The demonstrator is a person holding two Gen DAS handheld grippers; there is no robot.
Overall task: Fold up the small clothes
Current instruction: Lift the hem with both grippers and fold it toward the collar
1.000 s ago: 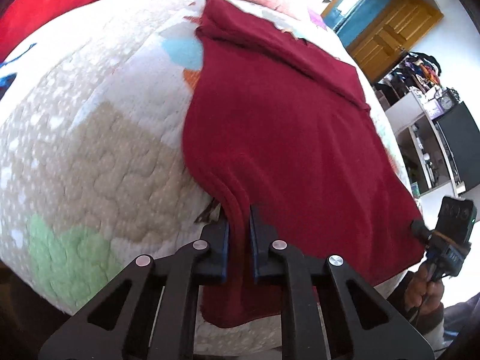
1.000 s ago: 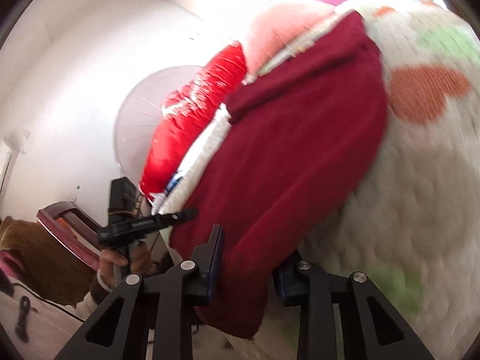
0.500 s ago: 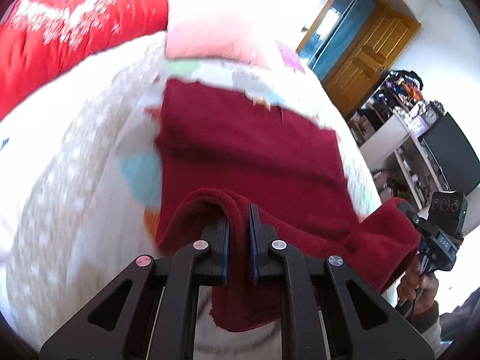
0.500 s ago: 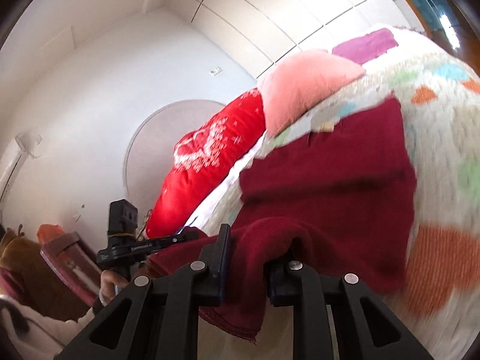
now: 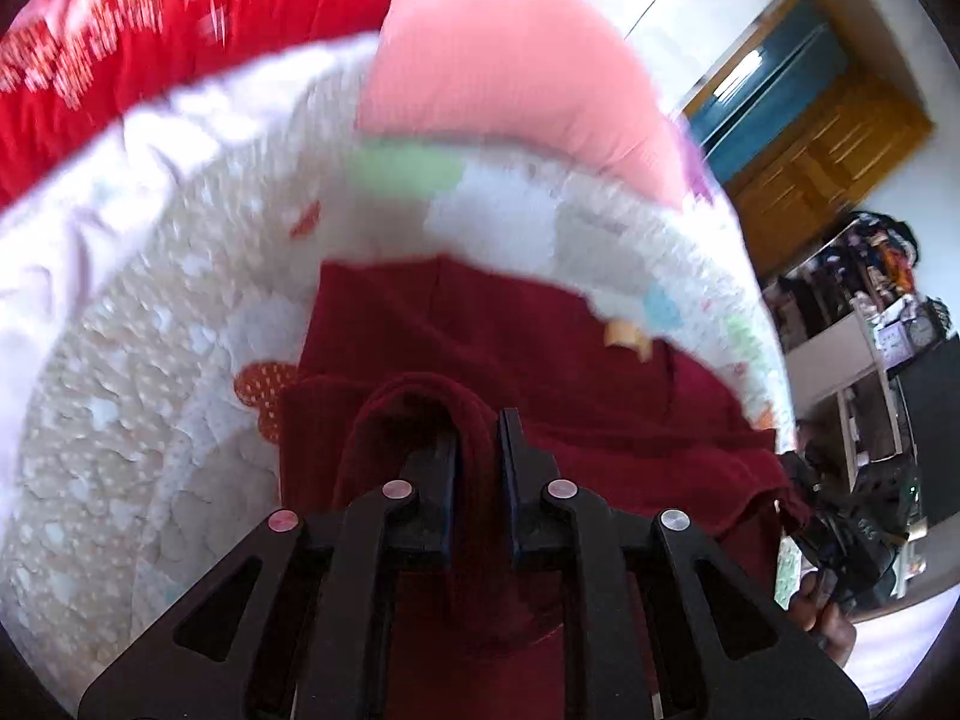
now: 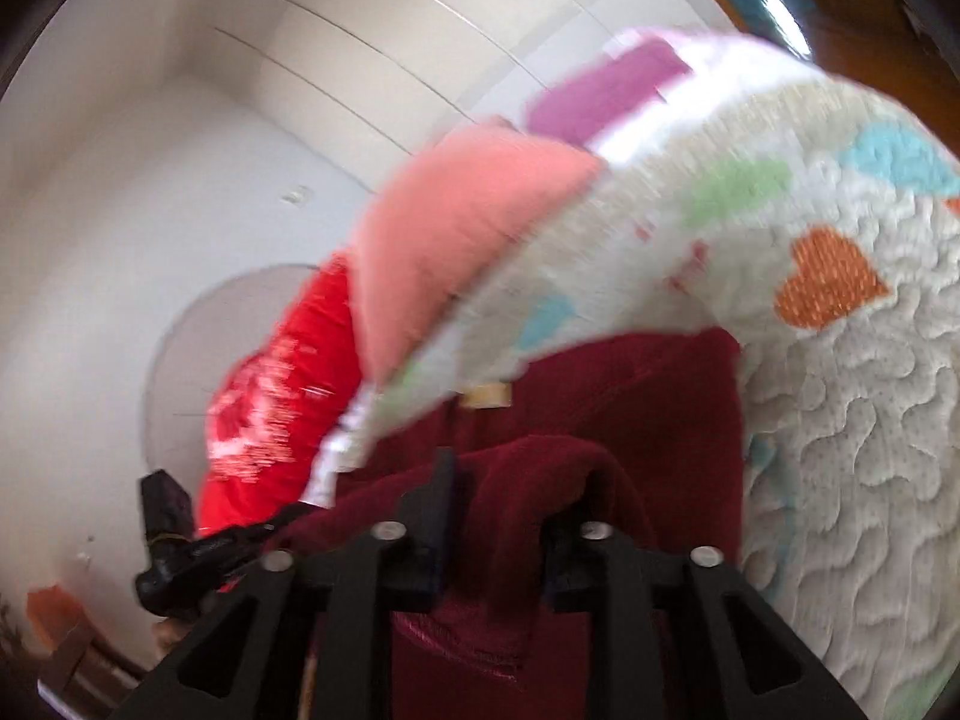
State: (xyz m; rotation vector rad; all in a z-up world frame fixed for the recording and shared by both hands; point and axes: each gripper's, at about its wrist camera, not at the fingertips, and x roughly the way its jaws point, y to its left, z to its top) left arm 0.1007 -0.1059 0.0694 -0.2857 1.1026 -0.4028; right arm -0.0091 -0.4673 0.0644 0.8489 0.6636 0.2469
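A dark red garment [image 5: 540,372] lies on the quilted bed cover [image 5: 150,390], its near edge lifted and carried over the rest toward the collar tag [image 5: 624,336]. My left gripper [image 5: 480,438] pinches a fold of that edge; its jaws are easing open with the cloth still between the pads. In the right wrist view the garment [image 6: 630,384] bunches between the jaws of my right gripper [image 6: 498,498], which are opening while the cloth still fills the gap. Each view shows the other gripper [image 5: 852,516] [image 6: 180,552] holding the far corner.
A pink pillow [image 5: 510,78] and a red pillow [image 5: 180,30] lie at the head of the bed, just beyond the garment. A wooden door [image 5: 828,138] and cluttered white shelves [image 5: 840,360] stand to the right. The quilt [image 6: 840,420] spreads to the right of the garment.
Both grippers have carried the garment's near edge up and forward over the rest toward the pillows. The flat cloth is now doubled over, and the pillows loom much closer.
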